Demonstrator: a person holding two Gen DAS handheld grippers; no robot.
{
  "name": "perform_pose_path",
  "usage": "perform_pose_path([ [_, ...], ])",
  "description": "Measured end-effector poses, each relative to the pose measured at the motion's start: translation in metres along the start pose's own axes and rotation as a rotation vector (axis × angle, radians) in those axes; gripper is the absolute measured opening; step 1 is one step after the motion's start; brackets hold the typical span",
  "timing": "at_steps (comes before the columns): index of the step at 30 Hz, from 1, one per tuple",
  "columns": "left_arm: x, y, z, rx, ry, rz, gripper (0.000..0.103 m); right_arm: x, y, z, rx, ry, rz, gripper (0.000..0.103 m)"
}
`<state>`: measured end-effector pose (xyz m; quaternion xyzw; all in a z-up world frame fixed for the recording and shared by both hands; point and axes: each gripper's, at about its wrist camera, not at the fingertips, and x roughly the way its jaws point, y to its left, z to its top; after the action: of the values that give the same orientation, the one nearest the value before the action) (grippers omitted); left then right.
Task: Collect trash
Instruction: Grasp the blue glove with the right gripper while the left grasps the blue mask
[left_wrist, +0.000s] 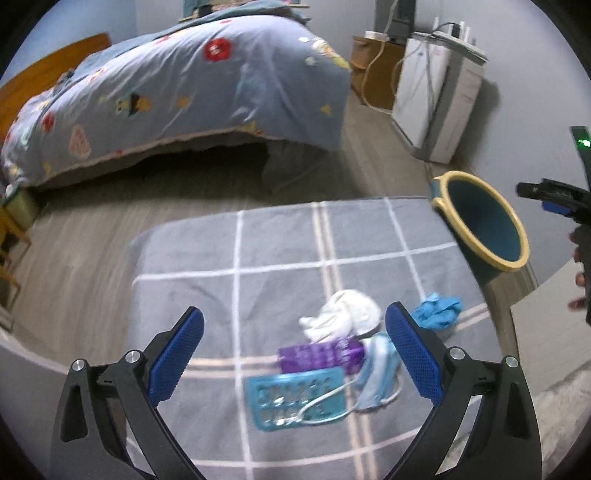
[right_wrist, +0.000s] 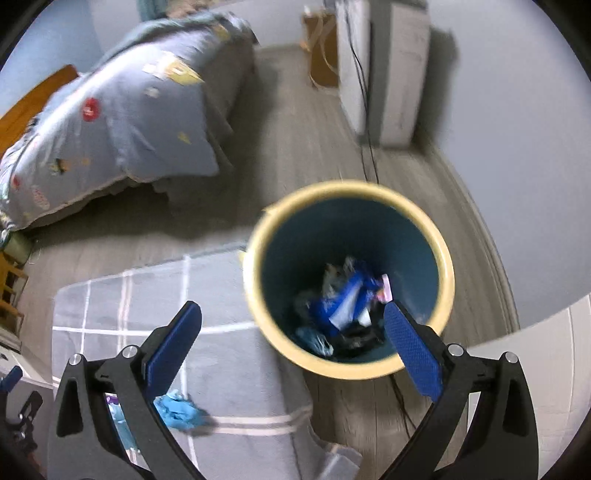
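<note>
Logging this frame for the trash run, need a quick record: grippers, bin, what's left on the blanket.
left gripper: open, empty, above the litter pile
right gripper: open, empty, over the bin mouth
bin: round teal wastebasket with yellow rim, on the wood floor beside the blanket, wrappers inside
surface: grey checked blanket
remaining litter: crumpled white tissue, purple packet, teal blister tray, pale blue face mask, crumpled blue glove
</note>
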<state>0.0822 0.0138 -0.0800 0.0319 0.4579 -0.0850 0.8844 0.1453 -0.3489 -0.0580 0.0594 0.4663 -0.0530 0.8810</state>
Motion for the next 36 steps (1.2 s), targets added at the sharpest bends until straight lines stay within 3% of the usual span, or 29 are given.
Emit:
perform_pose_path([
  [3,0.002,0.013,-0.005,-0.029,0.006,0.005,0.097,0.001,0.041,-0.014,-0.145,0.036,-0.035,0.097],
  [6,0.005,0.018,-0.010,-0.045,0.019,-0.015,0.097,-0.002,0.061,-0.026,-0.156,0.046,0.004,0.097],
  [12,0.020,-0.002,-0.024,0.066,0.058,-0.022,0.097,0.005,0.102,-0.046,-0.229,0.073,-0.032,0.097],
  [18,0.033,-0.030,-0.038,0.128,0.110,-0.087,0.097,0.032,0.116,-0.066,-0.275,0.195,-0.073,0.097],
  [29,0.060,-0.068,-0.052,0.223,0.179,-0.117,0.097,0.067,0.130,-0.094,-0.329,0.330,0.019,0.097],
  [34,0.066,-0.083,-0.055,0.277,0.178,-0.121,0.095,0.079,0.129,-0.097,-0.290,0.377,0.048,0.082],
  [36,0.067,-0.088,-0.057,0.303,0.179,-0.128,0.090,0.083,0.127,-0.098,-0.273,0.398,0.071,0.069],
])
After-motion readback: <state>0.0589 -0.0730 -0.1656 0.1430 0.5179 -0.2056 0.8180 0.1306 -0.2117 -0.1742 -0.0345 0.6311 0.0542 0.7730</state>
